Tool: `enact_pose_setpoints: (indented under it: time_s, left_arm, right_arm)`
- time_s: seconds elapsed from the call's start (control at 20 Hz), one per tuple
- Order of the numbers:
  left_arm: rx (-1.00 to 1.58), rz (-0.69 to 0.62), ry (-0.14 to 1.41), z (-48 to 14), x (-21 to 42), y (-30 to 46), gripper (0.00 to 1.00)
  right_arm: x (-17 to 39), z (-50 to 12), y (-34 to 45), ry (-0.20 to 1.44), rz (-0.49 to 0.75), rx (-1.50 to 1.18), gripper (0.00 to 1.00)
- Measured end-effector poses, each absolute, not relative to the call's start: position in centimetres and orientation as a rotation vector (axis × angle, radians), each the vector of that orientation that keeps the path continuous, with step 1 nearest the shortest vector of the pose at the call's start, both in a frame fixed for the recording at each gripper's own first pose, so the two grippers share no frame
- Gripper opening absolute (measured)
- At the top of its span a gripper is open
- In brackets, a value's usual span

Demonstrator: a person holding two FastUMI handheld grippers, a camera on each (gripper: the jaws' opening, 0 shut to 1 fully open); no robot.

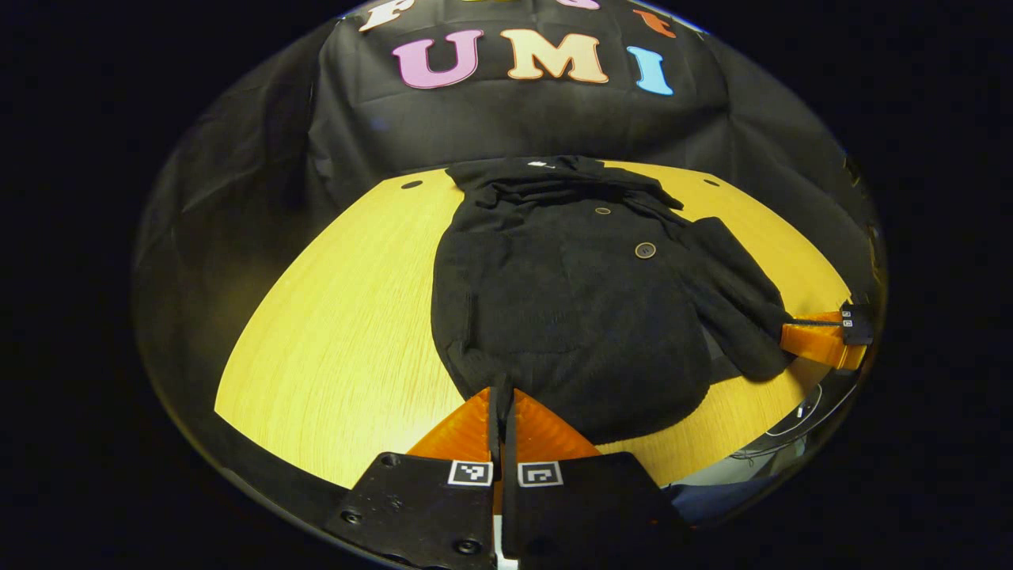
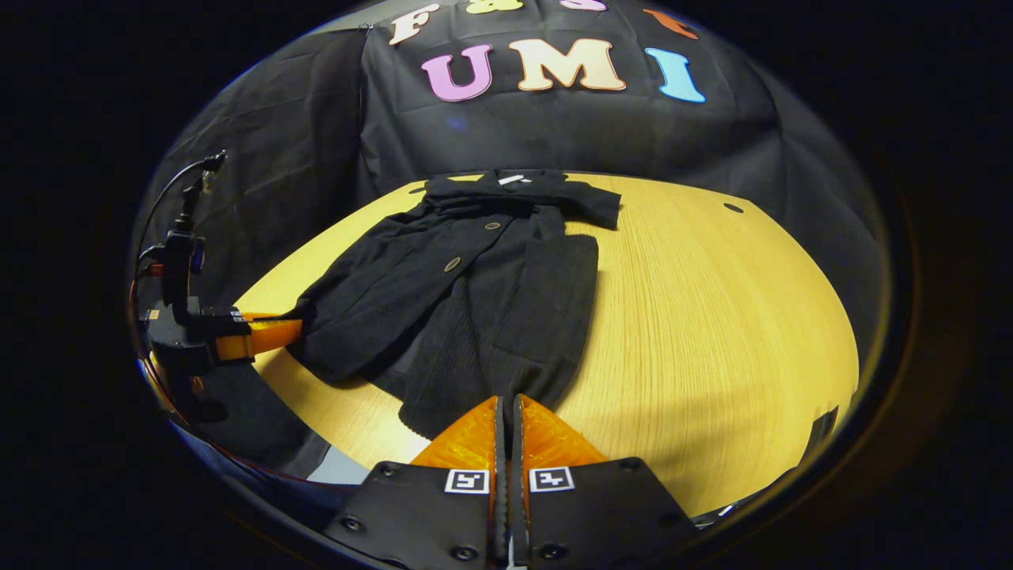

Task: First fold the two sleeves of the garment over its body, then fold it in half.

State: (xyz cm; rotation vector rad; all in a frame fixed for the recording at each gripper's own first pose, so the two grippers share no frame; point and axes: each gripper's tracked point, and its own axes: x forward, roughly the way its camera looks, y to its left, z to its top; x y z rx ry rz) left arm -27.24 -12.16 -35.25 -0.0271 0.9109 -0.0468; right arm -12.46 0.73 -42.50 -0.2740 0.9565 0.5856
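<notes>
I see the black knitted button-front garment lying flat on the yellow wooden table, collar toward the far wall. Left gripper is pinched on the garment's near hem. Right gripper is clamped on the hem at the other near corner, jaws almost together.

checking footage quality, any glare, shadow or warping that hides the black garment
Left gripper view: fisheye bows the table edge; the black garment is sharp, buttons visible, folds dim. Right gripper view: same curving, a soft shadow on the wood beside the garment; no glare.
</notes>
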Motion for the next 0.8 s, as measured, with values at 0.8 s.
enact_pose_setpoints:
  time_s: [0.8]
  left_arm:
    - [-0.157,0.046,0.735,-26.1,-16.5,-10.8,0.00]
  right_arm:
    - [-1.8,-33.5,5.5,0.736,0.674,-0.310,0.04]
